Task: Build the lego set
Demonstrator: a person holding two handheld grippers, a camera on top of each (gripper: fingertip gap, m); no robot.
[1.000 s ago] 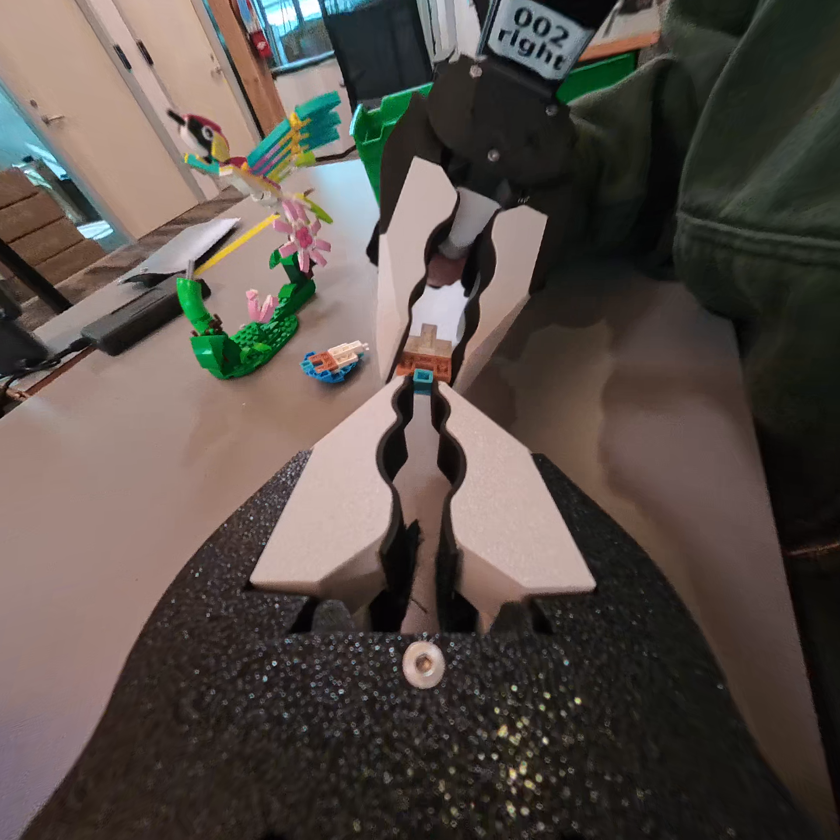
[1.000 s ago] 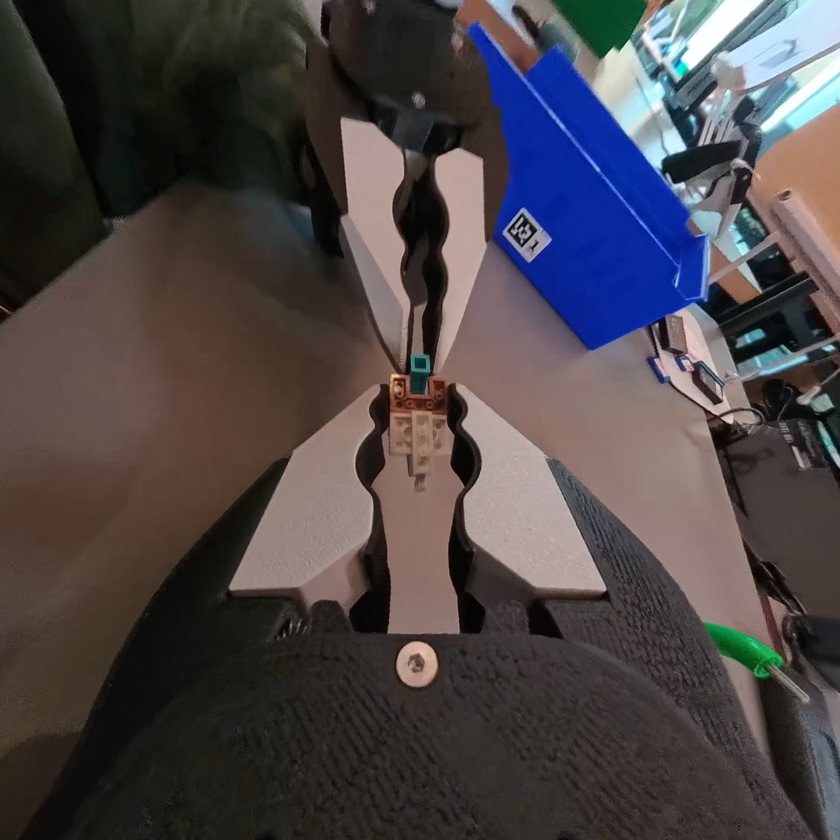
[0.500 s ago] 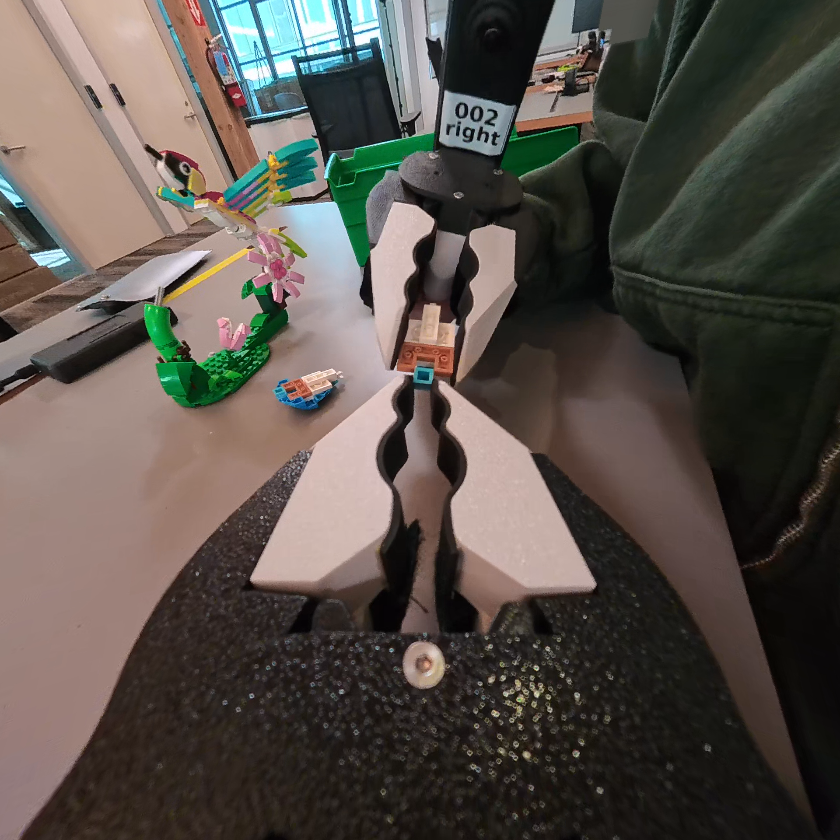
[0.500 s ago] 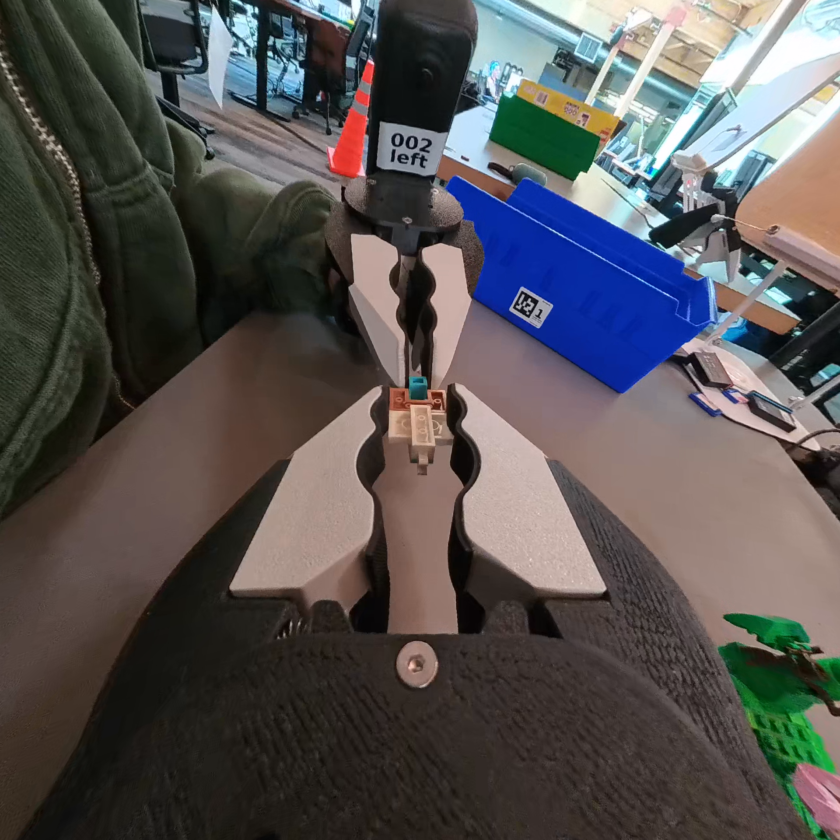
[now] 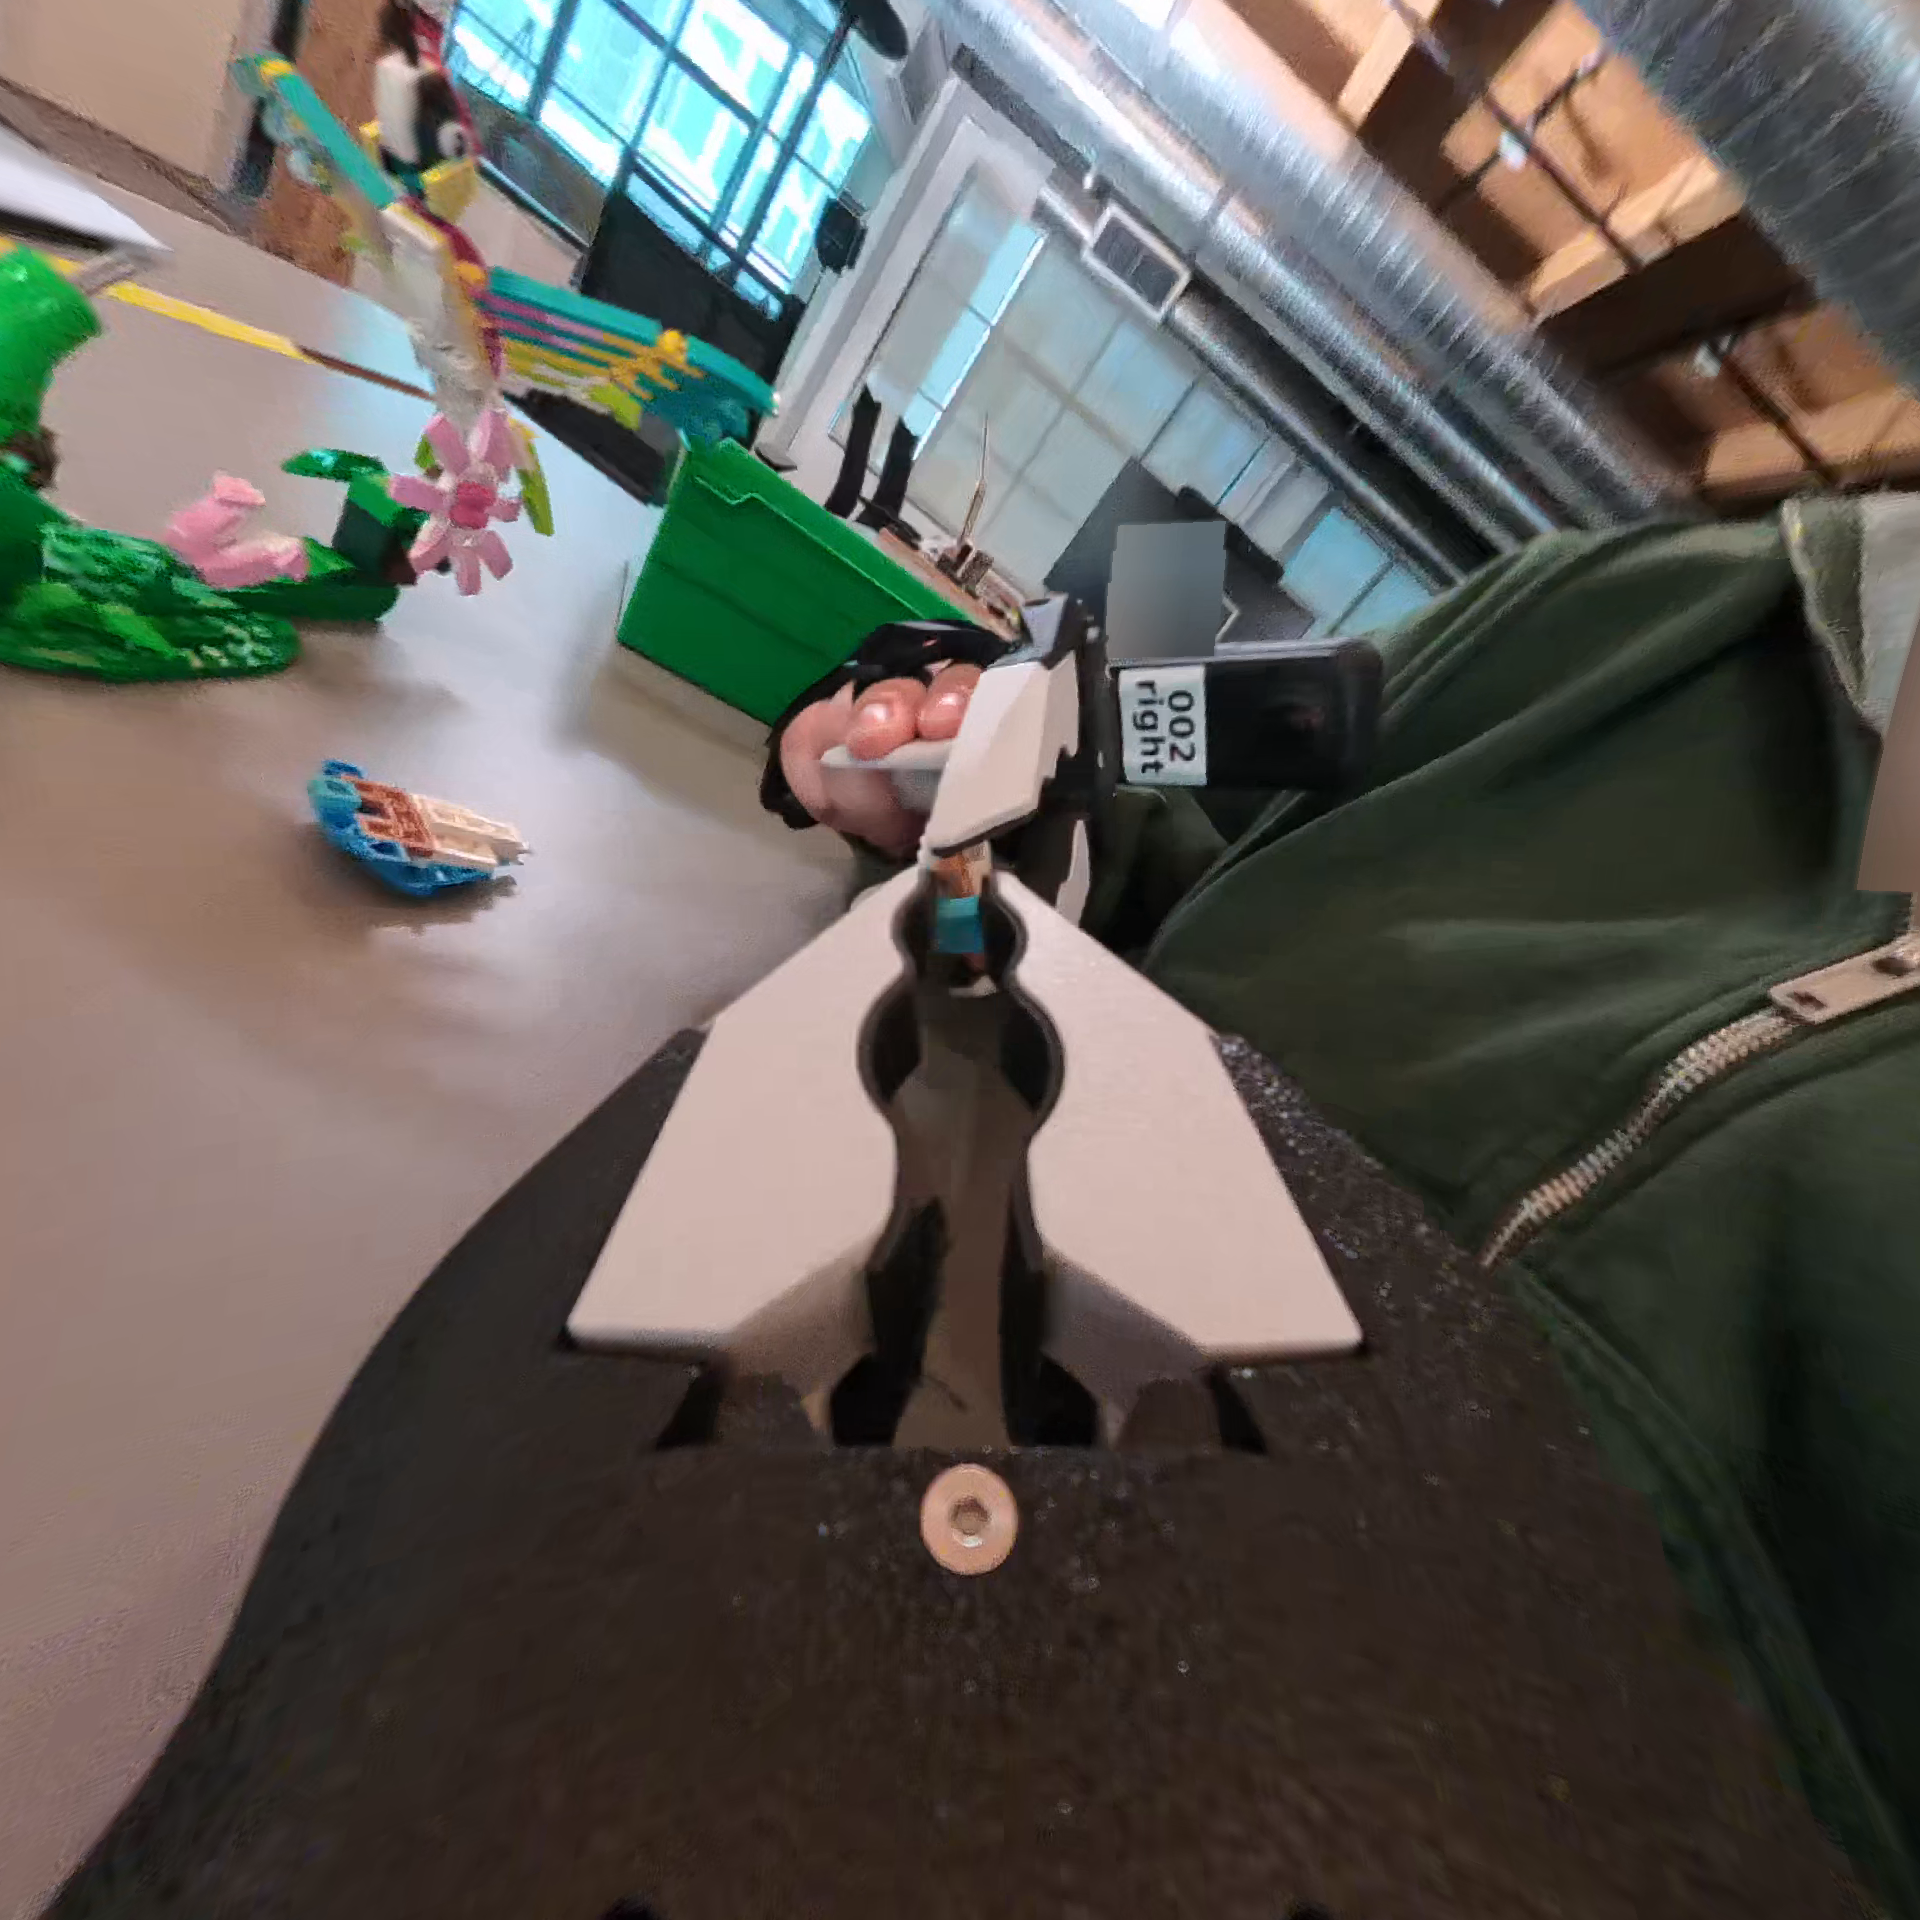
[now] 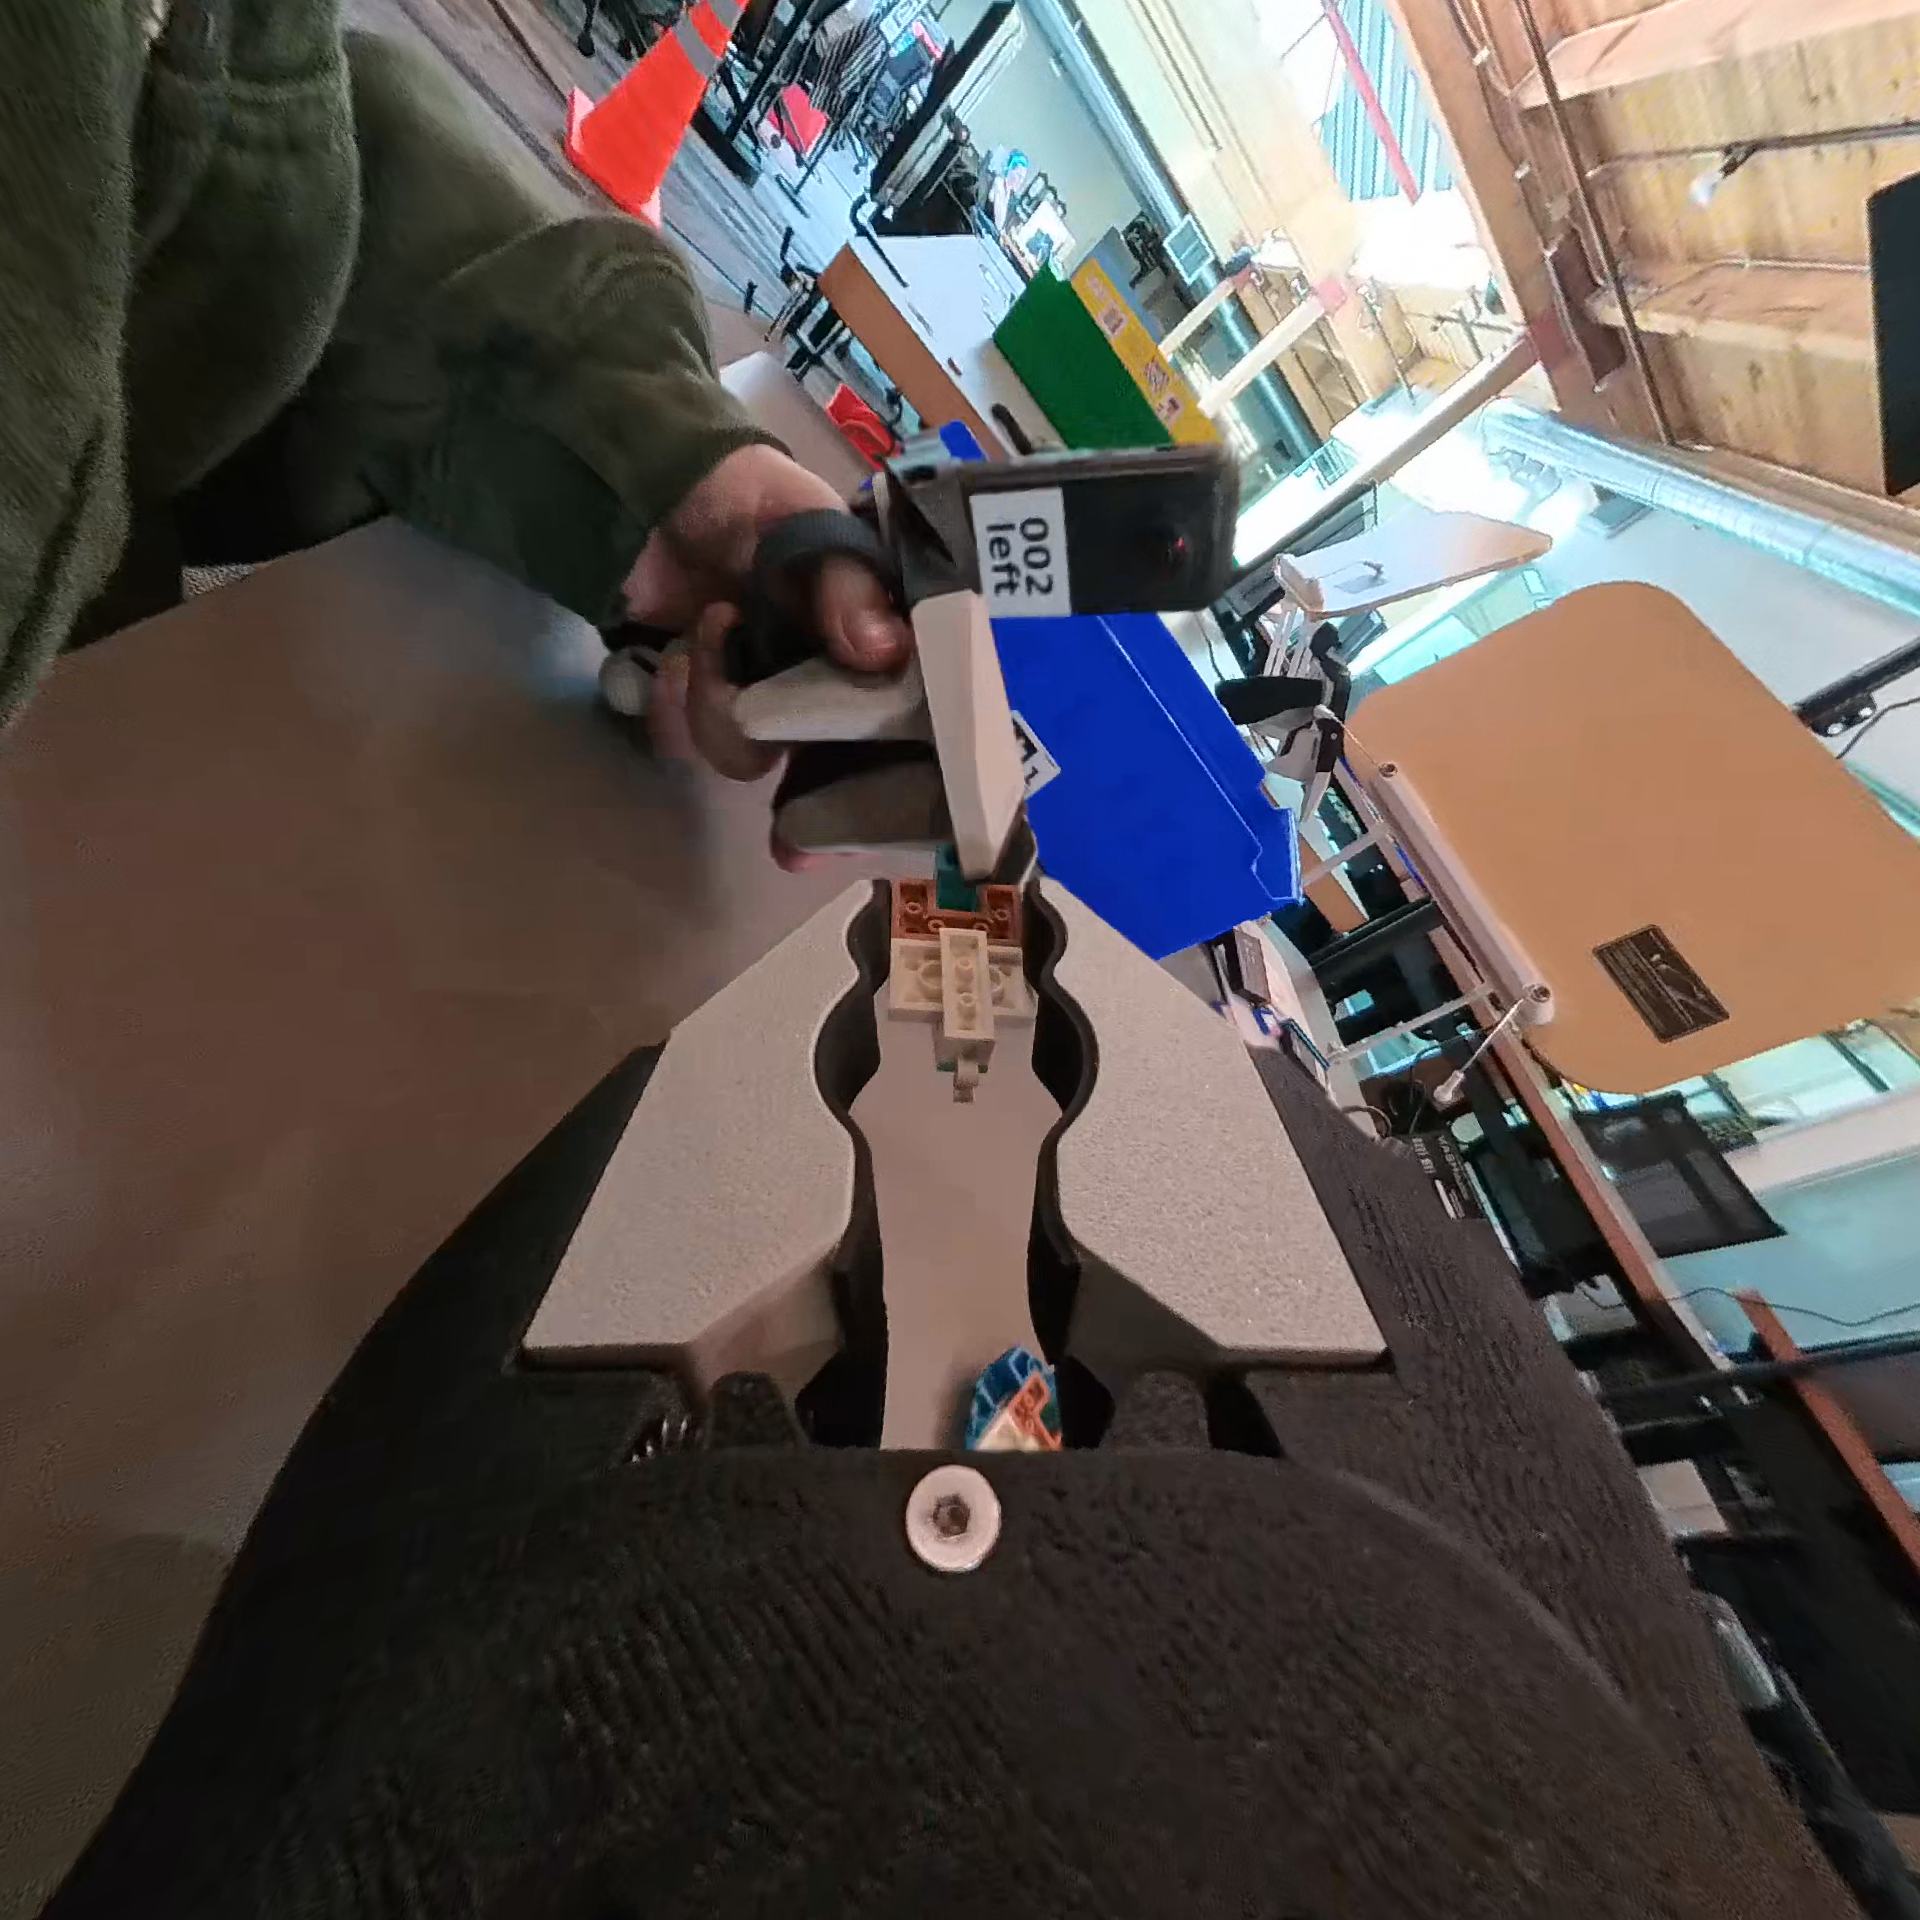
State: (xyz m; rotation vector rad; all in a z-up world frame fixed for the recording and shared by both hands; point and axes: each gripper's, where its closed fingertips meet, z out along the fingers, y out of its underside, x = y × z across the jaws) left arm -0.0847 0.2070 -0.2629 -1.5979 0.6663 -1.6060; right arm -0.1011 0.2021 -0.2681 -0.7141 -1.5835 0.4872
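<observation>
Left gripper (image 5: 958, 896) nipped on teal brick (image 5: 954, 921); right gripper (image 6: 956, 935) clamped on brown-and-cream brick assembly (image 6: 958, 966); teal brick touching assembly.

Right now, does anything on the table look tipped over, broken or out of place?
One thing: the small blue, orange and white brick model lies tilted on its side on the bare table, apart from the green plant model. The green bin stands upright, and nothing looks spilled.

Small teal brick (image 5: 954, 923) pinched at left tool (image 5: 957, 902) tips, mated to brown-and-cream brick assembly (image 6: 958, 966) clamped in right tool (image 6: 954, 935). Both lifted off surface (image 5: 208, 1039). Blue-and-orange brick piece (image 5: 410, 831) lies on surface, well apart.
</observation>
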